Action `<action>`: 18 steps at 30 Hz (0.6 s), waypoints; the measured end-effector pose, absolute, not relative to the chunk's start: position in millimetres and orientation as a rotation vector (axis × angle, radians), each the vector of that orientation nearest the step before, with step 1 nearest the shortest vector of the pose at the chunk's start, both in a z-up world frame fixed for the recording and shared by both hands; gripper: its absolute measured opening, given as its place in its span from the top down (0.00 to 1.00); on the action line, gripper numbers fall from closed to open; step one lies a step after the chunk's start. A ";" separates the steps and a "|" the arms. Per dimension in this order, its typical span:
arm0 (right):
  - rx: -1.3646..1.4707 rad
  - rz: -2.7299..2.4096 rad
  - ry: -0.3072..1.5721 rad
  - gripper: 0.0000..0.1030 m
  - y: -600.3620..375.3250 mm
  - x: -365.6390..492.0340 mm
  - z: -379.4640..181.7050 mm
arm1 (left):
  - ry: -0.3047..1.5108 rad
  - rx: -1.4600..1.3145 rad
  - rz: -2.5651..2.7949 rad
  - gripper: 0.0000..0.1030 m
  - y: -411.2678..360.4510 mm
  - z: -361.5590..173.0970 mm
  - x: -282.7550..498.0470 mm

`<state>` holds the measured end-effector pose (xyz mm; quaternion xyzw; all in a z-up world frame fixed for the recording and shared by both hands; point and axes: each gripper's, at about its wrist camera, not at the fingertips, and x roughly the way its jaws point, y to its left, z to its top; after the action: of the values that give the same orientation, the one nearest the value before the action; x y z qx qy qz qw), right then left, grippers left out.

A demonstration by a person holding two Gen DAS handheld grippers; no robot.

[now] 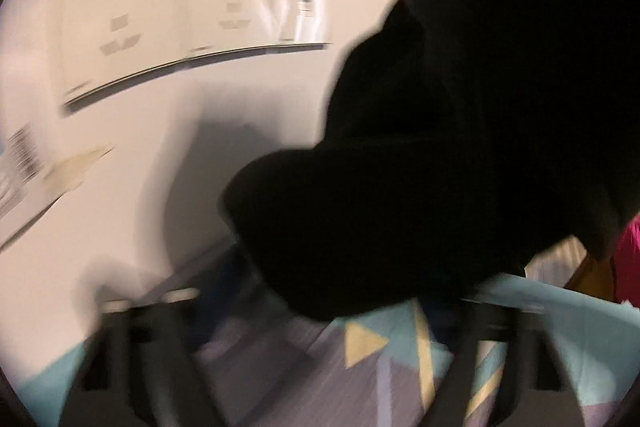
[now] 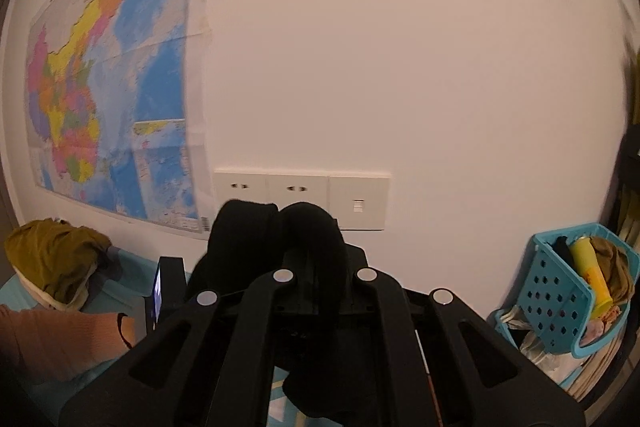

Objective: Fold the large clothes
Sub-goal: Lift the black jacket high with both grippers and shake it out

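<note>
The right hand-held gripper (image 2: 310,247) is clamped on a bunched black fabric garment (image 2: 276,239) raised before the white wall (image 2: 400,67); the left hand-held gripper's (image 1: 320,307) grip cannot be told through blur.

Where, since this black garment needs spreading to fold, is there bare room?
The patterned sheet under the black garment lies bare. Crowded: olive clothes pile at the left, blue basket at the right.

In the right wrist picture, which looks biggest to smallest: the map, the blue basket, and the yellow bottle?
1. The map on the wall looks biggest.
2. The blue basket looks smaller, though it may sit nearer the camera.
3. The yellow bottle, inside the basket, is smallest.
</note>
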<state>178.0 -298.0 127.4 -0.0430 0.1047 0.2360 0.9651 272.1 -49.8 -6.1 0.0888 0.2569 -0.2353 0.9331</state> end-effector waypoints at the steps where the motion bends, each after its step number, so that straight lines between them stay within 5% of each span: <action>1: -0.071 0.477 0.214 0.97 -303.3 179.9 127.4 | 0.535 0.183 -0.461 0.81 -56.2 -4.5 277.0; 8: -0.023 0.392 0.184 0.97 -342.6 194.3 165.2 | 0.419 0.246 -0.328 0.93 -83.0 56.0 288.2; 18: -0.140 0.282 -0.043 0.97 -372.8 113.1 280.9 | 0.256 0.068 -0.300 0.94 -63.9 192.2 272.8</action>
<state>113.1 -372.8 280.9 -0.0696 -0.0216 0.1402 0.9874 272.8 -63.9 192.2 0.0338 0.1271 -0.1490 0.9801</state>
